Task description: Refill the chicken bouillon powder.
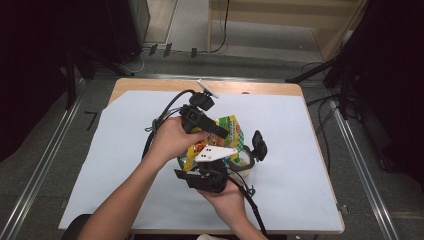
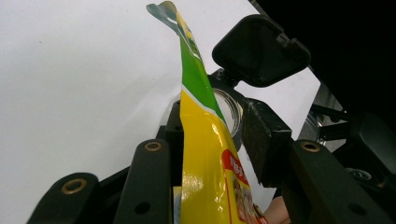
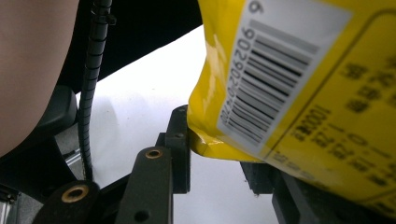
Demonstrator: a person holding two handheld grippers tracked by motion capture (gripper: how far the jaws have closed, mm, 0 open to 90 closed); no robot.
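Holding a yellow-and-green snack pouch (image 1: 220, 137) over a clear container (image 1: 243, 161) with a black flip lid (image 1: 259, 145), above the paper-covered counter (image 1: 125, 165). Left gripper (image 1: 224, 132) clamped on the pouch, fingers (image 2: 261, 140) narrowed against its sides in the left gripper view; right gripper (image 1: 200, 172) near the yellow barcode corner (image 3: 261, 93), though whether its fingers press or merely flank the film cannot be told. Pouch seen edge-on from the left gripper, long axis running up and away from the fingers, green sealed end (image 2: 170, 11) pointing toward the far side of the counter, yellow end toward the person. Likely risks: glossy film slipping through a loose right-side hold; an uneven pull tearing crookedly and scattering contents past the container; a sagging pouch knocking the upright lid or tipping the container.
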